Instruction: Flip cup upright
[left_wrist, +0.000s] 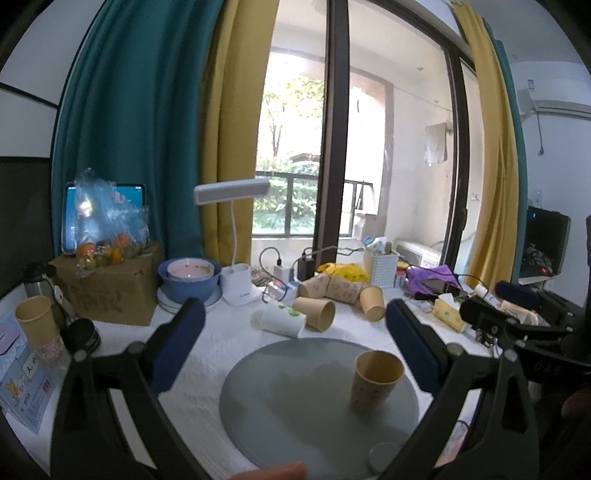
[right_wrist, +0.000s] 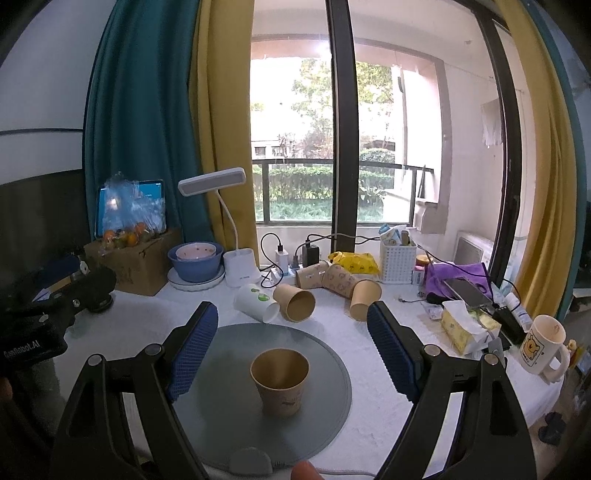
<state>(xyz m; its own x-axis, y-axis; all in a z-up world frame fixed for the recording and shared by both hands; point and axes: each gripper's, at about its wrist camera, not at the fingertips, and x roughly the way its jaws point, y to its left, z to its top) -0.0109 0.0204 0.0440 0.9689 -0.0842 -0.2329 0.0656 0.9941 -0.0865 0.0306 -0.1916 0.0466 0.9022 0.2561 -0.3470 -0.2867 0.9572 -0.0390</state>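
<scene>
Brown paper cup (right_wrist: 279, 382) stands upright, mouth up, on the round grey mat (right_wrist: 221, 413) on the white-cloth surface (right_wrist: 376, 406). Long axis reads vertical in both views, so going by the frames alone the flip looks done for this cup.

Right tool (right_wrist: 291, 350): jaws spread wide, holding nothing. Cup sits dead ahead, centred between the blue pads (right_wrist: 194, 350), slightly beyond the tips, no contact. Left tool (left_wrist: 295, 347): also wide open and empty. From its camera the same cup (left_wrist: 376, 380) lies off to the right of centre, near the right-hand pad (left_wrist: 413, 350) but apart from it.

Key relation: right tool is lined up on the cup axis, left is offset. If the cup needs any touch-up, right is the nearer and better aligned one; straight-in approach, jaws either side of the wall.

Behind the mat, well apart from both tools: a cluster of tipped-over brown paper cups (right_wrist: 295, 301) plus one white paper cup with green dots (right_wrist: 256, 302), all on their sides, mouths facing roughly toward the cameras. My guess is one of those is the next candidate; the closest brown one lies just past the mat's far edge, axis roughly horizontal.

Risk: thin paper wall, easy to crush.
</scene>
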